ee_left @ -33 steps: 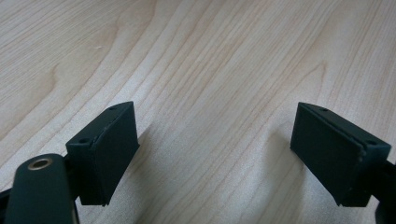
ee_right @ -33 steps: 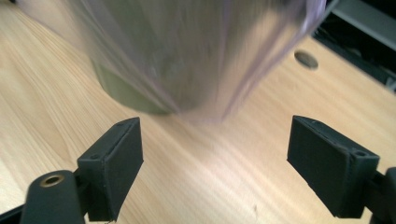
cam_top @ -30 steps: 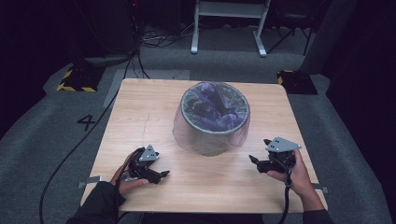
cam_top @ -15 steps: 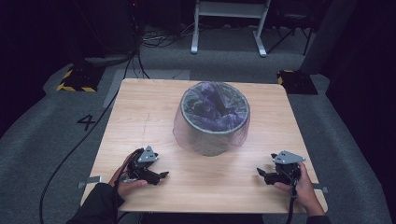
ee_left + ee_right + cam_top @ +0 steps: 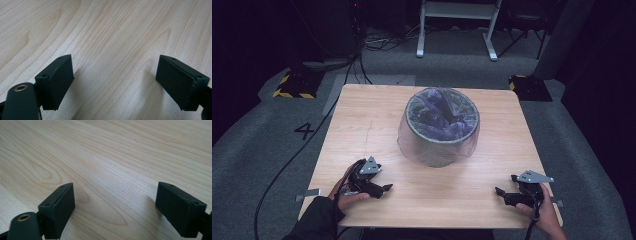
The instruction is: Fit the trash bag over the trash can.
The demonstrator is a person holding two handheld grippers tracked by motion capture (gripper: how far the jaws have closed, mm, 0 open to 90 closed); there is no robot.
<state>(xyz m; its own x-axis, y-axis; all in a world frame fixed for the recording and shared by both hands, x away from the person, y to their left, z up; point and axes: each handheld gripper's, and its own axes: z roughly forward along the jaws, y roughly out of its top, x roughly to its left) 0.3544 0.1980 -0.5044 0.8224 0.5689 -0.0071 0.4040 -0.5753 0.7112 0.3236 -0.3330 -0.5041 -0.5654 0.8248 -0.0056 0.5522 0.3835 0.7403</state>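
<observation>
A round grey bin (image 5: 439, 130) lined with a translucent purple bag stands at the middle of the wooden table (image 5: 372, 125). My left gripper (image 5: 382, 189) rests low at the table's front left, held by a hand in a dark sleeve. Its jaws stand wide apart over bare wood in the left gripper view (image 5: 115, 85). My right gripper (image 5: 501, 192) sits at the front right corner, jaws pointing left. In the right gripper view (image 5: 115, 207) they are open with nothing between them. Both grippers are well apart from the bin.
Grey carpet surrounds the table, with a painted "4" (image 5: 305, 131) at the left. Black cables (image 5: 312, 137) trail across the floor. A white metal frame (image 5: 457, 25) stands behind the table, and yellow-black blocks (image 5: 292, 85) lie on the floor.
My right gripper has moved down and back toward the table's front right corner. The left gripper has stayed in place.
</observation>
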